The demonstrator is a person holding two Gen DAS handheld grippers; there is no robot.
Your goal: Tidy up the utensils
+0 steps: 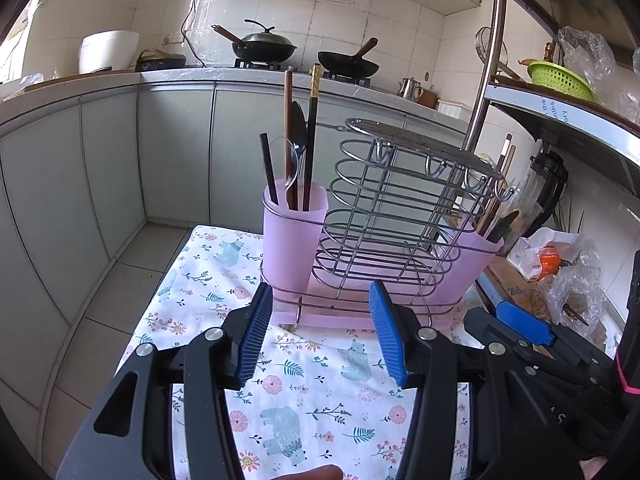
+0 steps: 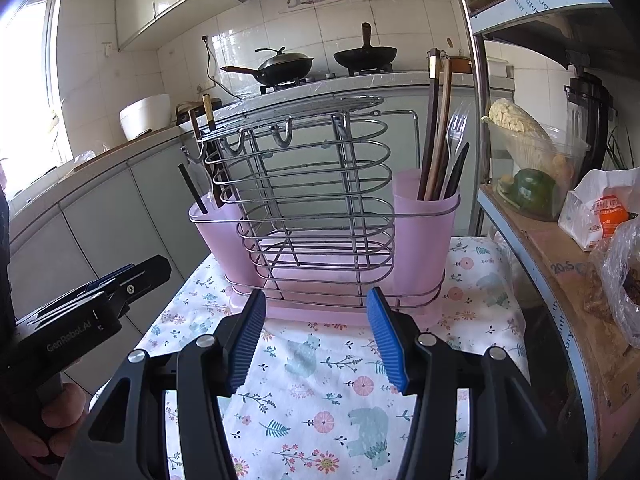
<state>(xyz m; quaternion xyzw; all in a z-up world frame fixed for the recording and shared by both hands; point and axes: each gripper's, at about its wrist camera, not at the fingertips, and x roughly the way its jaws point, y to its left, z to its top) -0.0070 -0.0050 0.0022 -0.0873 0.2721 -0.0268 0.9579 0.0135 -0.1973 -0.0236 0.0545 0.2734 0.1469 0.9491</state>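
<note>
In the left wrist view, the left gripper (image 1: 320,332) hovered just short of the wire rack (image 1: 400,216), its blue fingers spread with nothing between them. The rack stood on the floral cloth (image 1: 304,400). In the pink cup (image 1: 294,232) at the rack's left end stood chopsticks (image 1: 310,140) and a clear spoon (image 1: 286,164), upright. No utensil lay loose on the cloth in front of the rack.

In the right wrist view, the right gripper (image 2: 318,336) also waited before the rack (image 2: 316,200), fingers spread and empty. The cup at the rack's right end (image 2: 424,236) held more chopsticks (image 2: 434,132), a clear fork (image 2: 456,132) and a dark utensil. The left gripper (image 2: 104,292) showed beside the rack's left end. Judging by this, the sorting looked finished or nearly so; any leftover pieces were out of view.
</note>
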